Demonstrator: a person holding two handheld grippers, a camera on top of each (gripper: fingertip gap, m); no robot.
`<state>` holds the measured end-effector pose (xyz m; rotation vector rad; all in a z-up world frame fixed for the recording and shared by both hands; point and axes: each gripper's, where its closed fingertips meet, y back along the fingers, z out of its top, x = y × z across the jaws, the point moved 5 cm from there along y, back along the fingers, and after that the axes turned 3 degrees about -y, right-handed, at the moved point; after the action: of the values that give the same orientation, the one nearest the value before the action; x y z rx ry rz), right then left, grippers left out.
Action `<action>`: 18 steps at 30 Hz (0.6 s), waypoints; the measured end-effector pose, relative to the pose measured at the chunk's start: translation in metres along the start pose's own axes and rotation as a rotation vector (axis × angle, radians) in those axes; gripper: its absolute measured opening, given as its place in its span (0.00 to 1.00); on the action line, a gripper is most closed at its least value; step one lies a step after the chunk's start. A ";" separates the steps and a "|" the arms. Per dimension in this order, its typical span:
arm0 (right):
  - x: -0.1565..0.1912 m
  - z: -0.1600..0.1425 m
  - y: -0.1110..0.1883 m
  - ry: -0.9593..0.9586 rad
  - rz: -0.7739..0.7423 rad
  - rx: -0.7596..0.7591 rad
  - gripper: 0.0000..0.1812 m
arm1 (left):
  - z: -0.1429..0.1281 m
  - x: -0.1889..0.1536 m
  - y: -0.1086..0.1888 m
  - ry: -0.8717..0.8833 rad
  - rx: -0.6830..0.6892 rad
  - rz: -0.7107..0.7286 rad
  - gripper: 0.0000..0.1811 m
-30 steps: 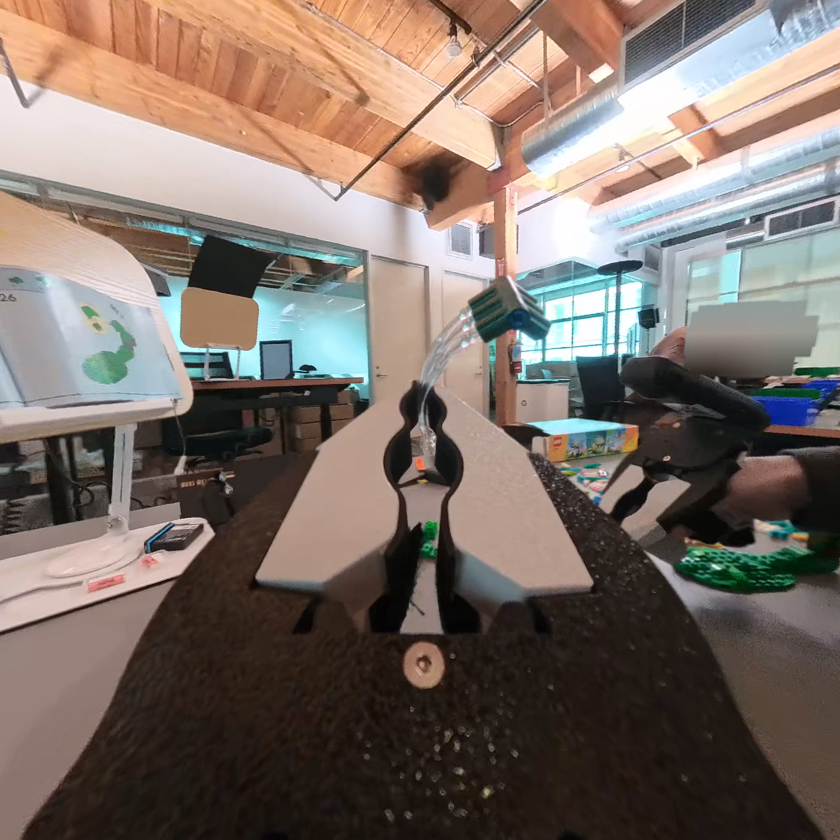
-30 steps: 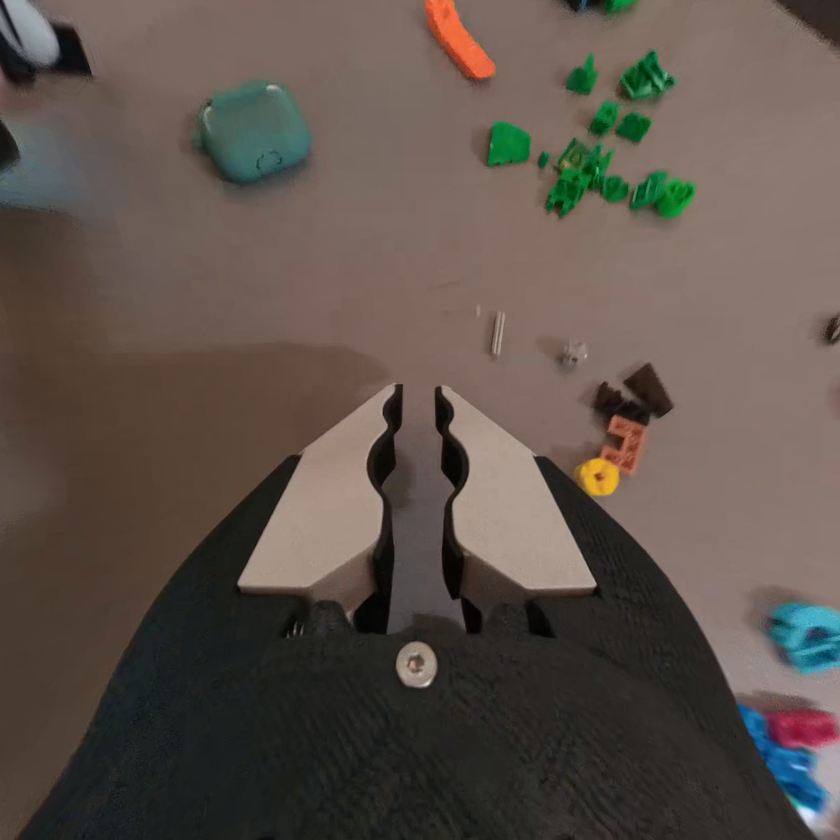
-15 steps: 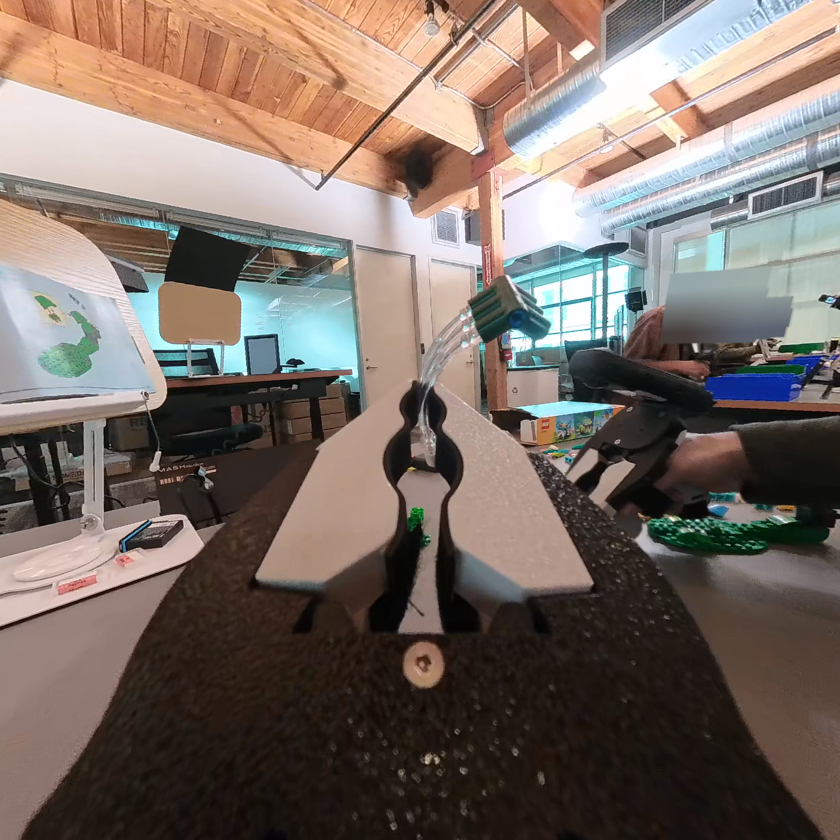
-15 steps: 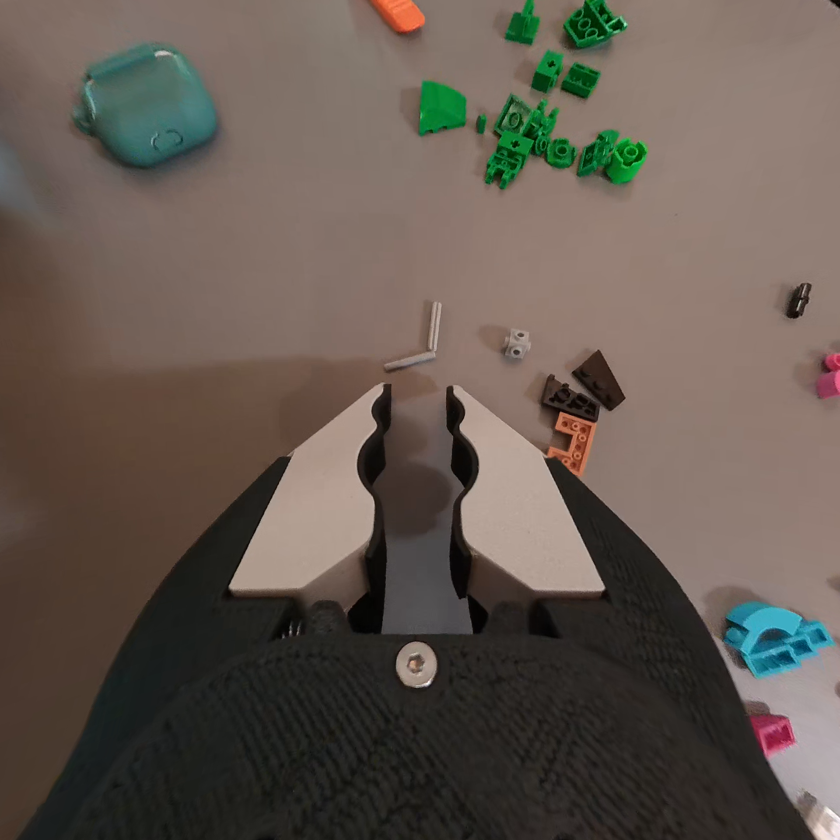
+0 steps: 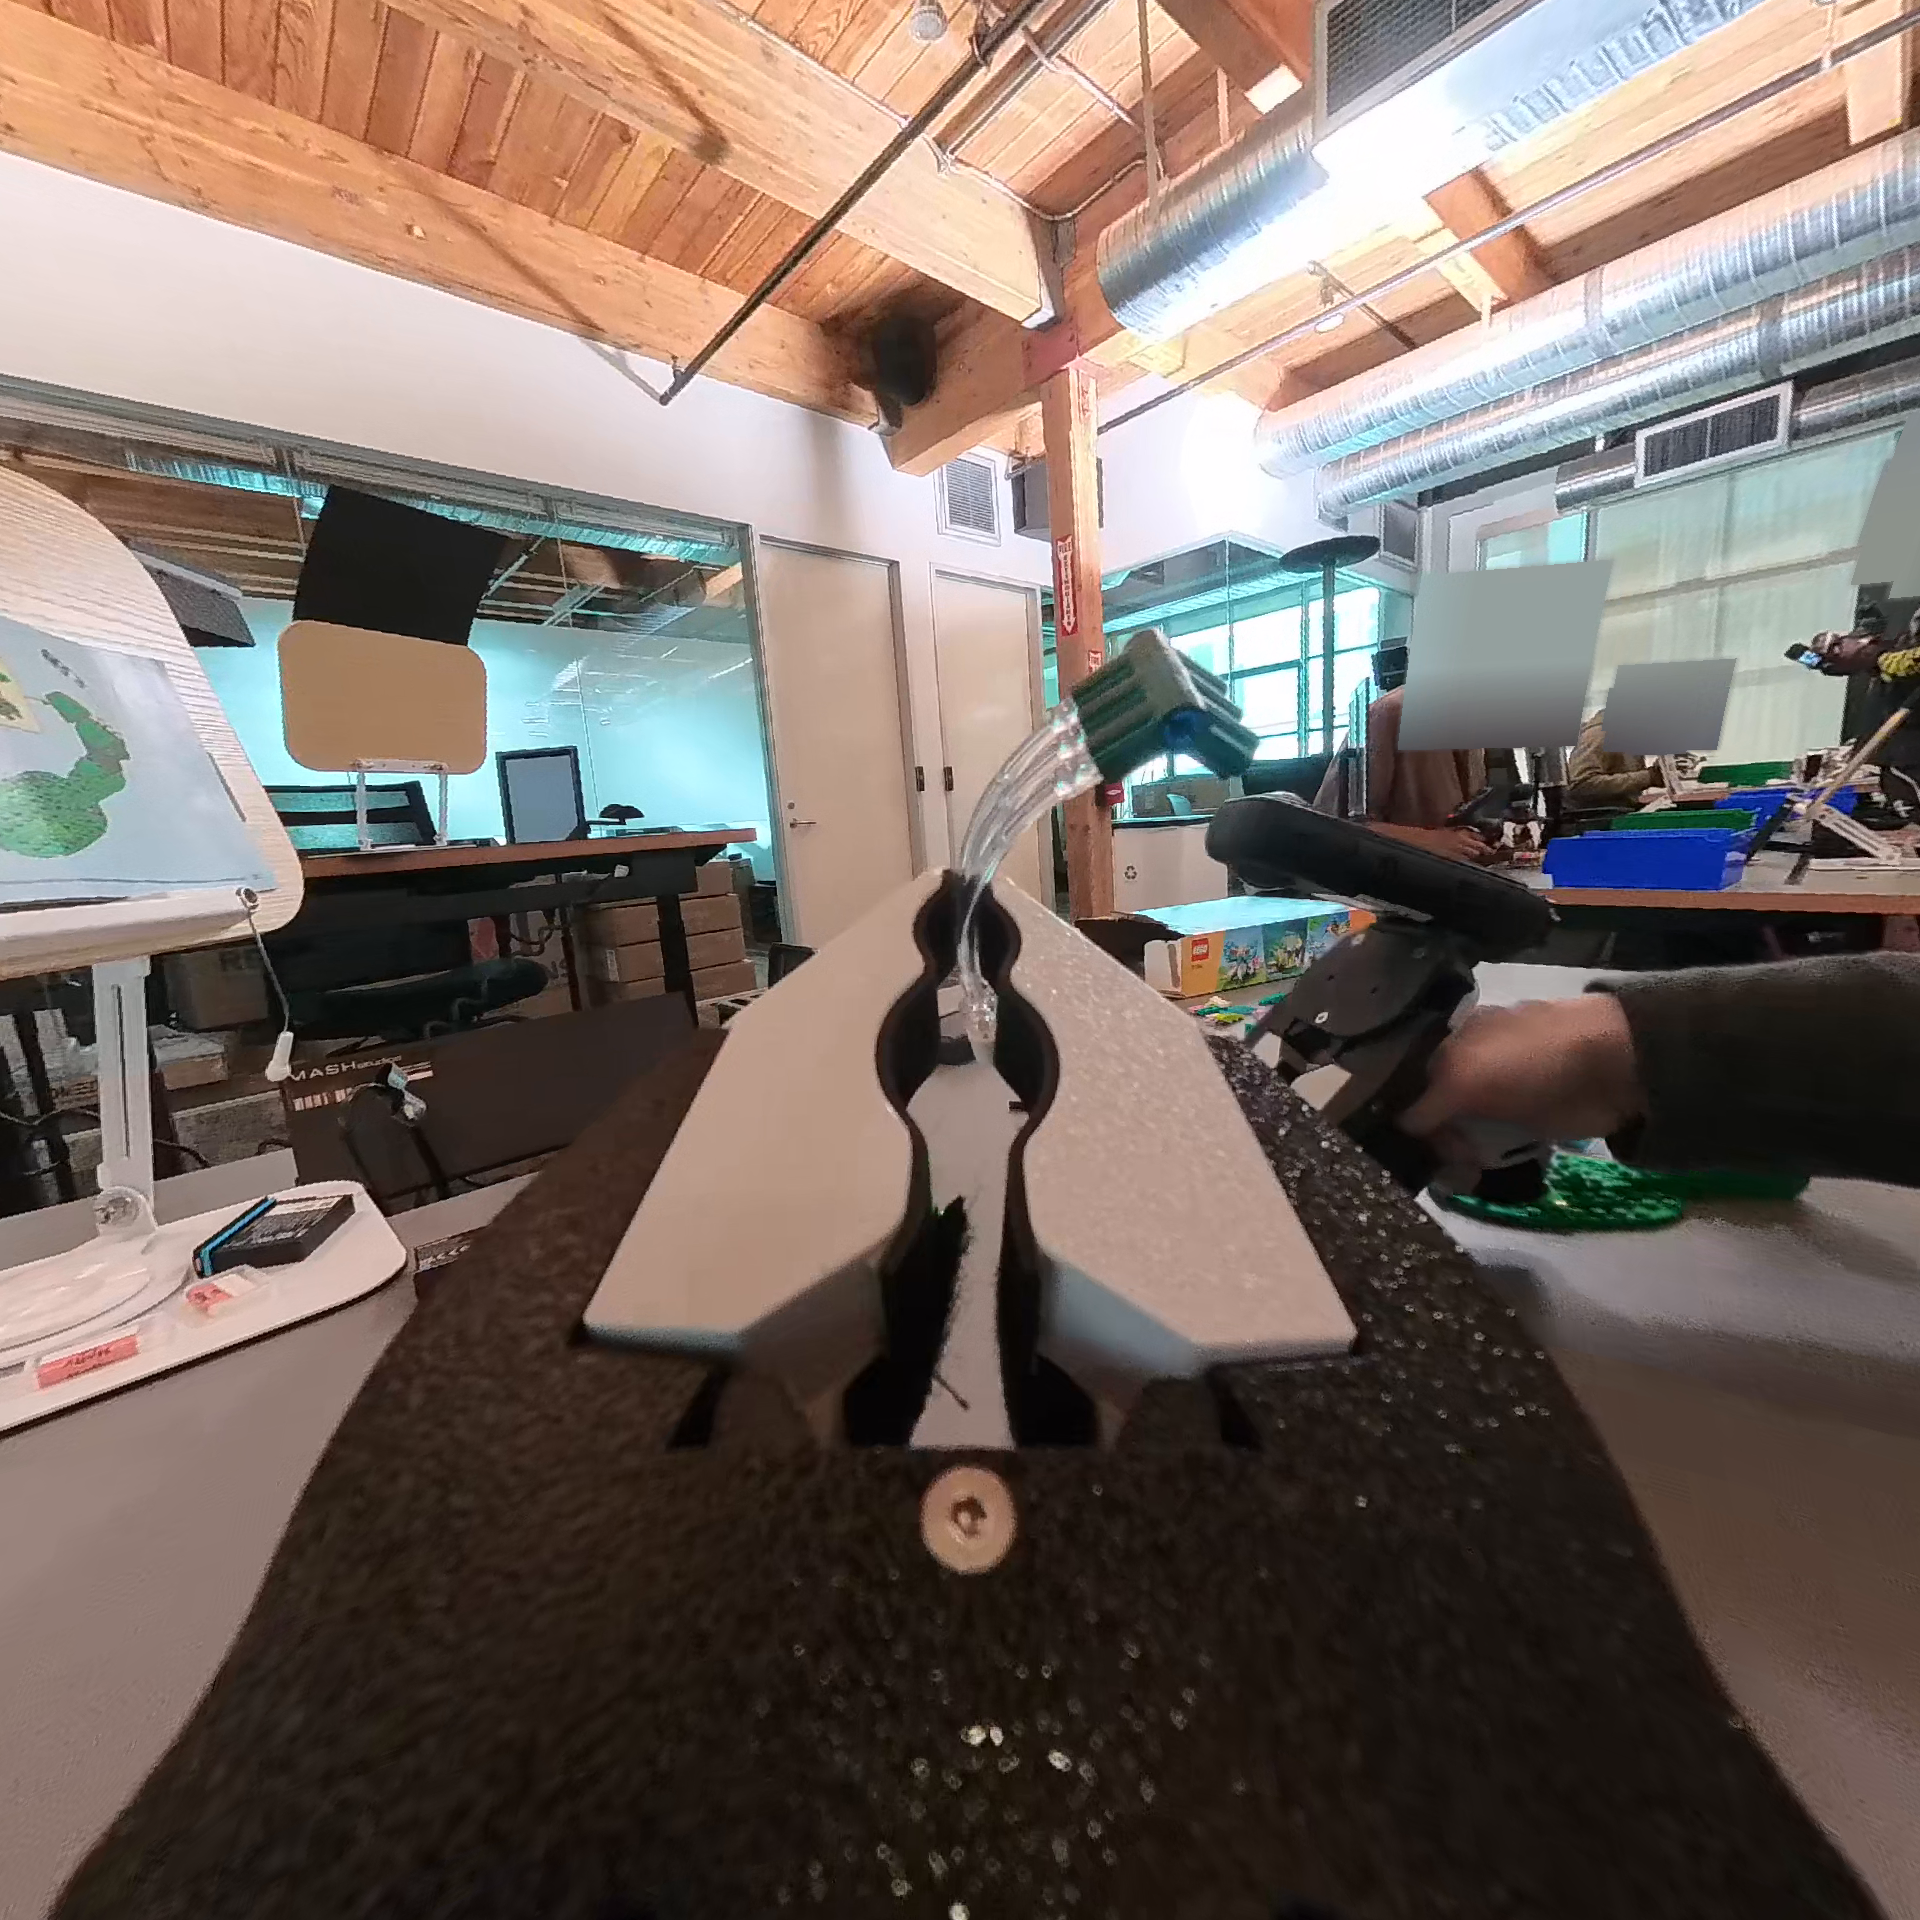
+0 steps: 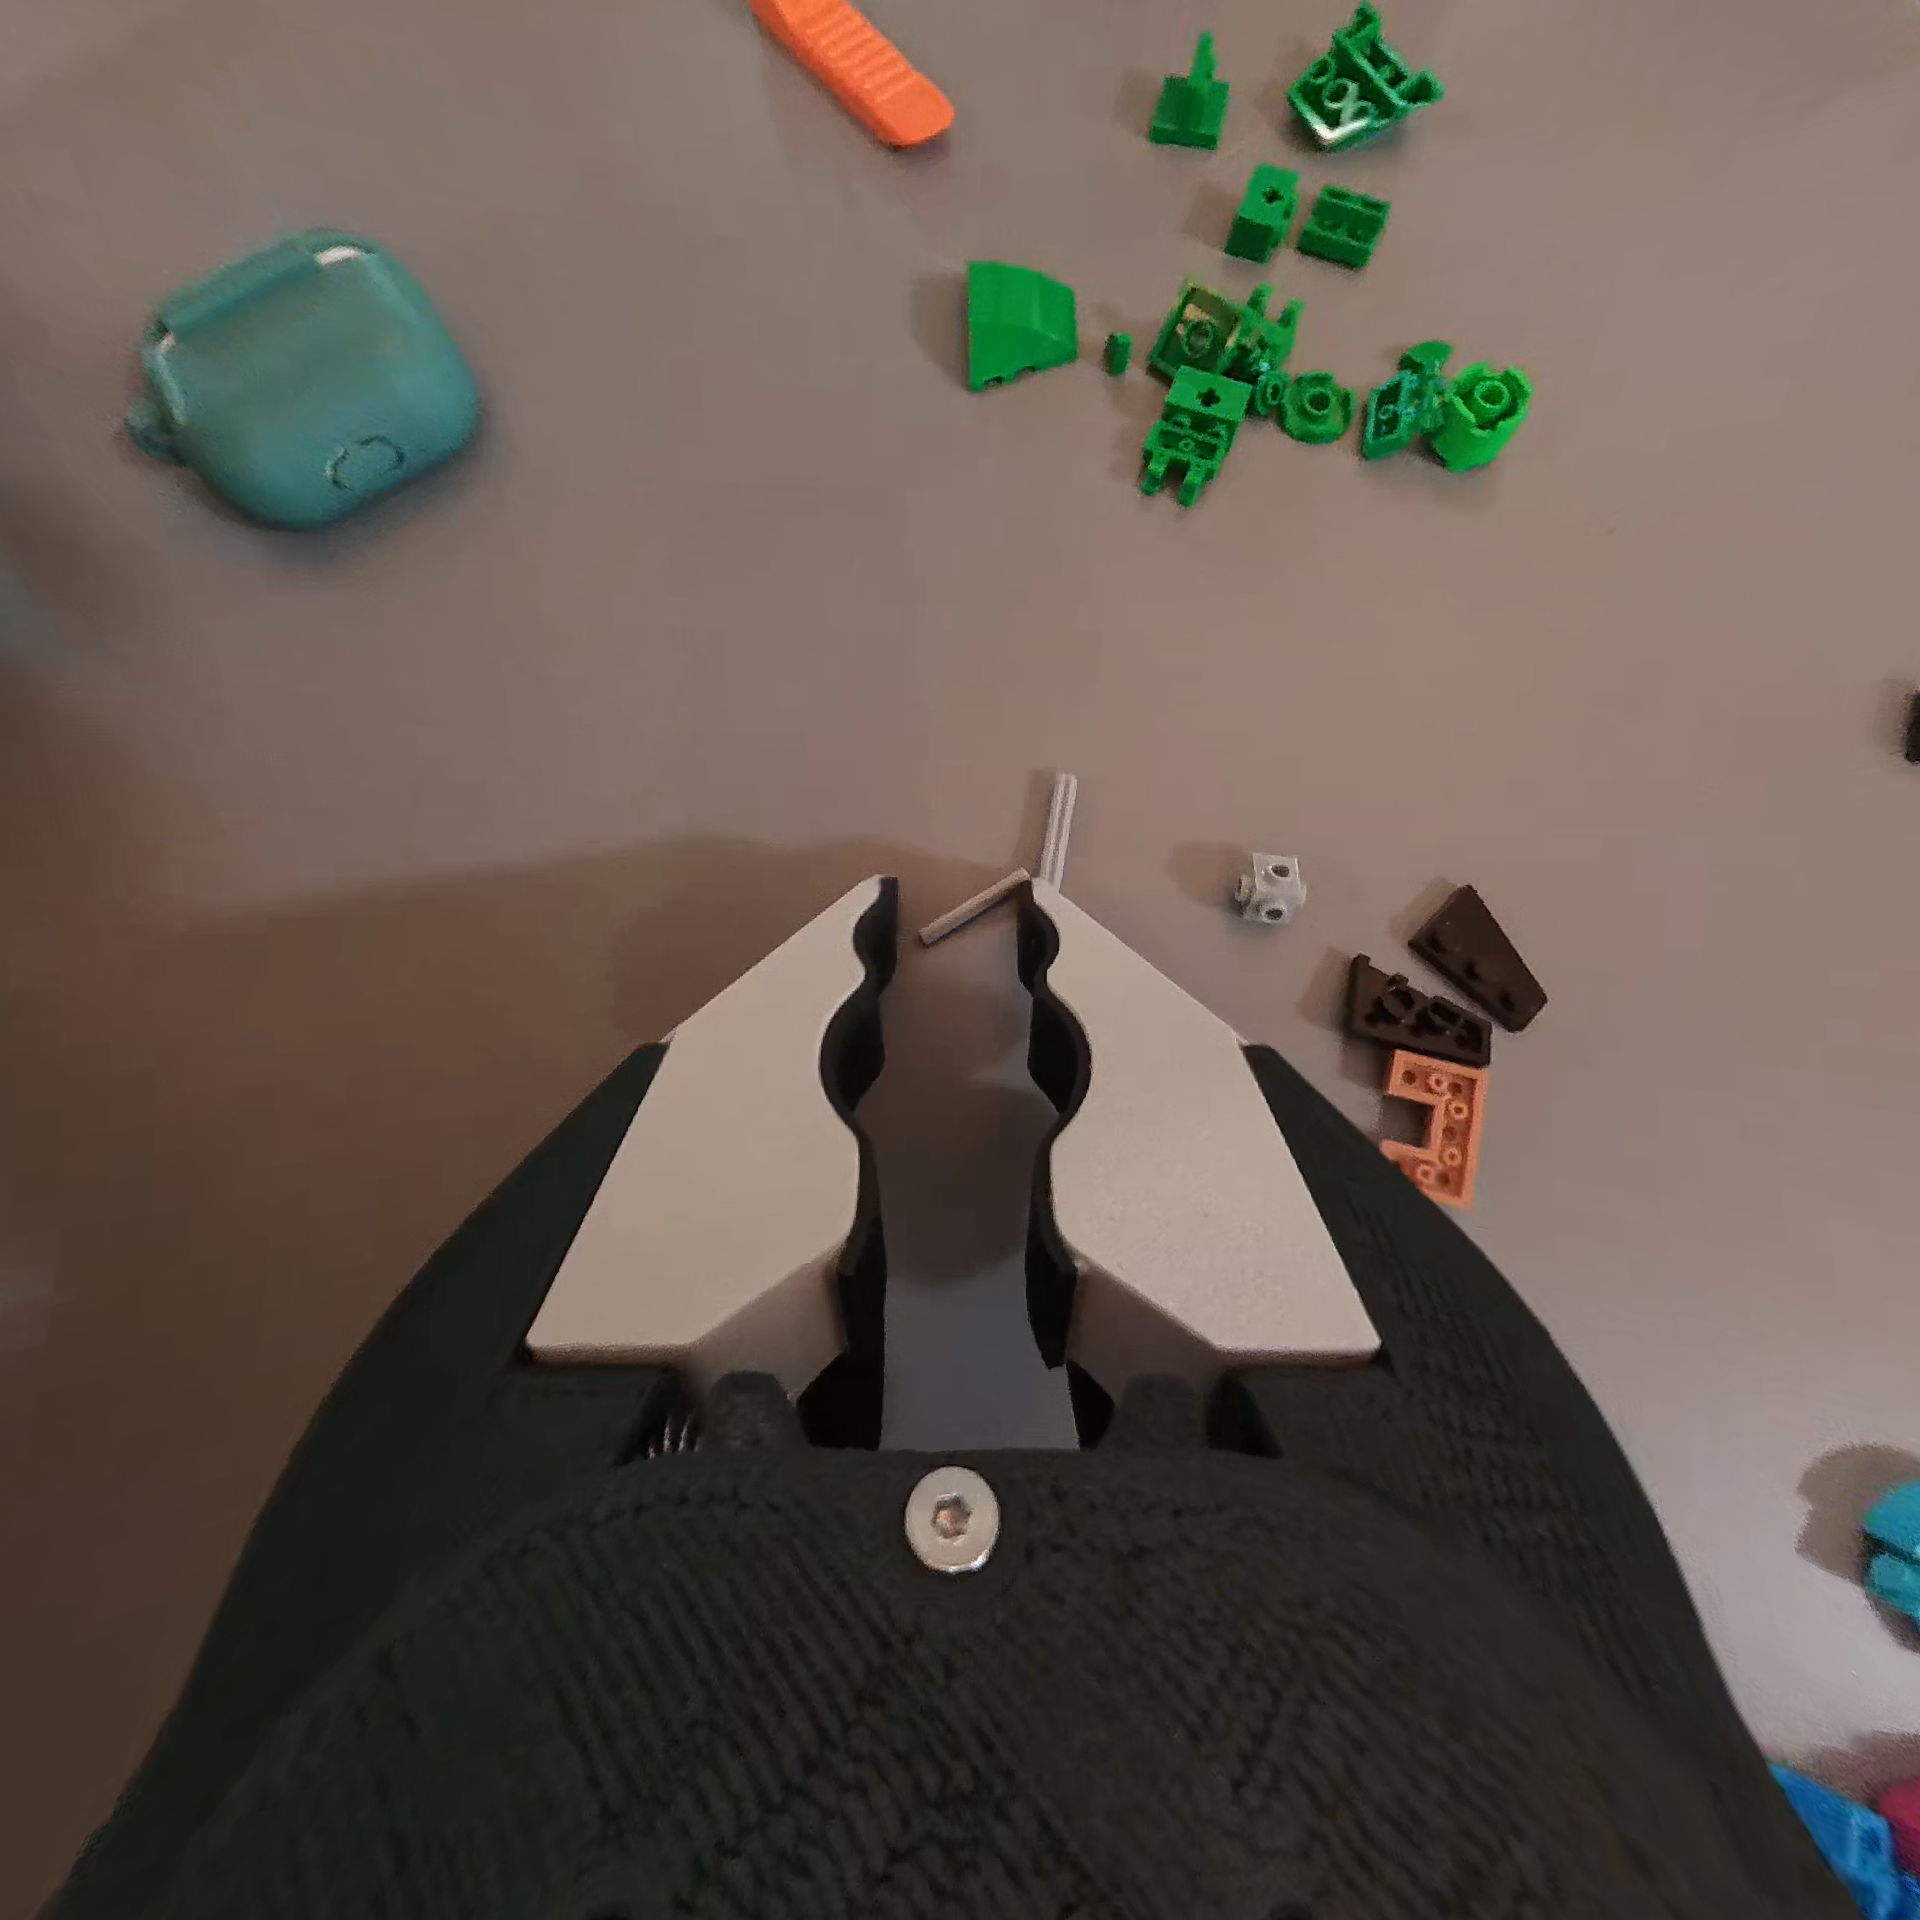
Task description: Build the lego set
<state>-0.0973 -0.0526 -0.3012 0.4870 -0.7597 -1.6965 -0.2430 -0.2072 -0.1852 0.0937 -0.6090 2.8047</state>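
Our parted right gripper [image 6: 961, 899] hangs over a grey rod [image 6: 975, 907] lying crosswise between its fingers, while the left gripper [image 5: 964, 899] pinches a clear stem [image 5: 1013, 816].

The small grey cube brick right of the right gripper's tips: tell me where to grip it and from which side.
Probably grip the grey cube brick across two opposite flat side faces, coming straight down from above. It sits alone on the table, apart from the thin grey rods and the dark wedge plates, so the open right gripper has room on both sides.
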 end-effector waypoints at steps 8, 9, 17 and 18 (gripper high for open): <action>0.011 -0.001 -0.003 0.041 -0.184 -0.015 0.01 | -0.003 -0.003 -0.001 -0.001 0.014 -0.017 0.00; 0.012 -0.001 -0.002 0.072 -0.185 -0.009 0.01 | -0.003 -0.003 -0.002 -0.001 0.018 -0.021 0.00; 0.068 0.032 0.039 0.855 -0.168 -0.251 0.00 | -0.015 -0.020 -0.014 0.122 0.178 -0.244 0.00; 0.076 0.032 0.042 0.988 -0.180 -0.261 0.00 | -0.017 -0.022 -0.018 0.155 0.219 -0.294 0.00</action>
<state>-0.1097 -0.1242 -0.2438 1.1024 0.2241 -1.4290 -0.2168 -0.1899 -0.1966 0.0070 -0.2285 2.5514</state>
